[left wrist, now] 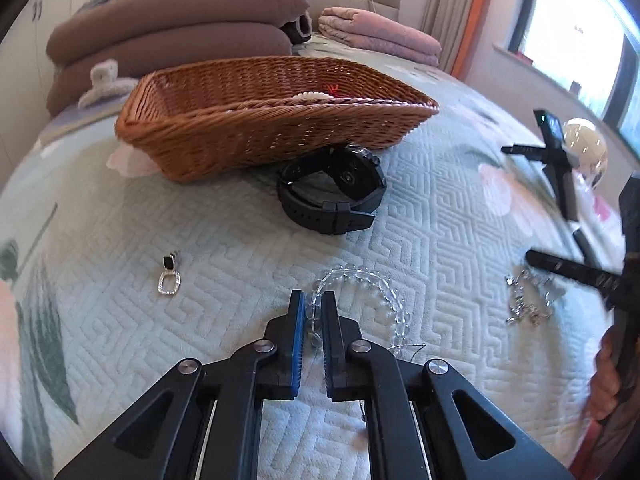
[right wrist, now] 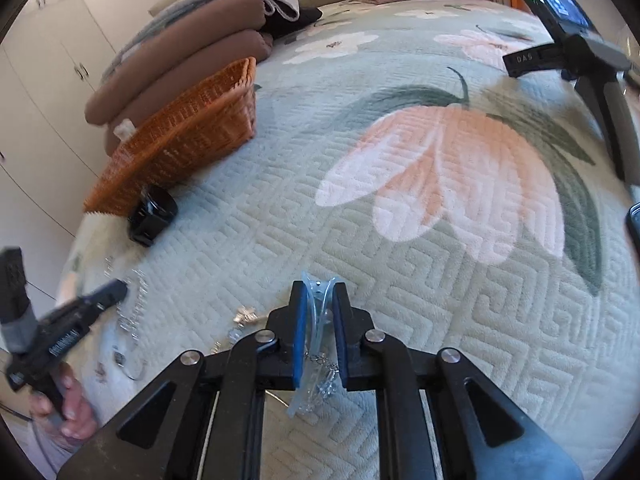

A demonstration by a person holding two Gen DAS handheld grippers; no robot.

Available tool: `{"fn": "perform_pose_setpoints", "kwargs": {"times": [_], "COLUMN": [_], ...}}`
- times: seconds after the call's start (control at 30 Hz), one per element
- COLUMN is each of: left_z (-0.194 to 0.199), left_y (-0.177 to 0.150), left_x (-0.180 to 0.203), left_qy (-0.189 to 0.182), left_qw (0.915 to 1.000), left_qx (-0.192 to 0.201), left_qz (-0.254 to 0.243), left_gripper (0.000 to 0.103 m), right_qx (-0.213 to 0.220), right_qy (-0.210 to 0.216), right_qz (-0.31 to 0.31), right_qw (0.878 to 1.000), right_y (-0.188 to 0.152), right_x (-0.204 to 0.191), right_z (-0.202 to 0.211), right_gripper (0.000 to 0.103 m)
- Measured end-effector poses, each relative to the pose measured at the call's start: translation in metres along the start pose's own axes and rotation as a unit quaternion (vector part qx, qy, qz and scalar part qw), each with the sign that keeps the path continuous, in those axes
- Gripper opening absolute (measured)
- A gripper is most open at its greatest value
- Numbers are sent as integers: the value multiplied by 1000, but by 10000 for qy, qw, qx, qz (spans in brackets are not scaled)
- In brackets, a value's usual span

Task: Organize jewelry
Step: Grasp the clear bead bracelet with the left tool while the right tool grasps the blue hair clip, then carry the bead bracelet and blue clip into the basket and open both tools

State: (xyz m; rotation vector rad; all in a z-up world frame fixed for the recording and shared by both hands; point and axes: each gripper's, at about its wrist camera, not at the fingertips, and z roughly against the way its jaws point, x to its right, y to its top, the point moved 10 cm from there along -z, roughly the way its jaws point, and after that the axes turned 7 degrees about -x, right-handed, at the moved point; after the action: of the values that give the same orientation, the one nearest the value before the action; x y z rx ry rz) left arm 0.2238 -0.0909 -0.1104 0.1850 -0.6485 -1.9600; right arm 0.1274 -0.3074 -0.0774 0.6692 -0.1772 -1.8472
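Lying loose on the bed [left wrist: 440, 208], the jewelry awaits sorting into the wicker basket [left wrist: 256, 136], which stands toward the bed's head end before the folded quilts [left wrist: 172, 44], probably as the collecting place.

- Earring [left wrist: 170, 276]: left of the rest, flat on the cover, untouched.
- Clear bead bracelet [left wrist: 372, 292]: the left gripper [left wrist: 314, 304] is closed on one side of its loop, the rest resting on the cover; judged a pick-up for the basket.
- Black watch [left wrist: 332, 188]: just before the basket's near wall, strap fastened.
- Silver chain [left wrist: 528, 300]: right of the bracelet, crumpled.
- Clear plastic hair clip [right wrist: 316, 320]: clamped in the right gripper [right wrist: 319, 300].
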Motion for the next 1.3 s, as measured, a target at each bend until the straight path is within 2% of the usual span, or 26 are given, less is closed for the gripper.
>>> {"fn": "perform_pose_setpoints", "kwargs": {"times": [0.07, 0.17, 0.27, 0.33, 0.47, 0.63, 0.77, 0.8, 1.03, 1.2, 1.27, 1.3], "left_z": [5, 17, 28, 35, 46, 43, 32, 30, 24, 21, 22, 23], "left_y": [2, 7, 16, 22, 27, 24, 17, 16, 14, 14, 14, 14], "left_x": [2, 4, 4, 4, 2, -5, -6, -6, -12, -14, -15, -14], "left_qy": [123, 20, -134, -270, -413, -348, -351, -357, -480, -539, -538, -547], "left_qw": [9999, 9995, 9986, 9977, 9960, 9967, 9976, 9977, 9968, 9963, 9962, 9961], "left_qx": [102, 328, 496, 608, 750, 681, 537, 513, 453, 416, 427, 441], "left_qz": [-55, -21, 79, 164, 244, 258, 265, 276, 449, 524, 528, 527], "left_gripper": [8, 8, 8, 8, 8, 8, 8, 8, 8, 8, 8, 8], "right_qx": [264, 583, 792, 885, 1118, 783, 341, 235, -127, -124, -92, -73], "right_qy": [246, 439, 481, 476, 311, 118, -155, -194, -418, -890, -1015, -1009], "right_qz": [-48, -34, 56, 137, 315, 233, 193, 254, 972, 1312, 1455, 1463], "right_qw": [9993, 9973, 9957, 9948, 9927, 9966, 9991, 9992, 9943, 9873, 9841, 9841], "right_y": [8, 19, 27, 32, 40, 36, 40, 41, 52, 56, 56, 57], "right_x": [-3, -10, -17, -22, -27, -16, 7, 8, -13, -24, -28, -29], "right_z": [13, 32, 46, 53, 65, 43, 10, 3, -45, -57, -58, -58], "right_gripper": [15, 14, 13, 6, 6, 8, 26, 27, 27, 27, 15, 15]}}
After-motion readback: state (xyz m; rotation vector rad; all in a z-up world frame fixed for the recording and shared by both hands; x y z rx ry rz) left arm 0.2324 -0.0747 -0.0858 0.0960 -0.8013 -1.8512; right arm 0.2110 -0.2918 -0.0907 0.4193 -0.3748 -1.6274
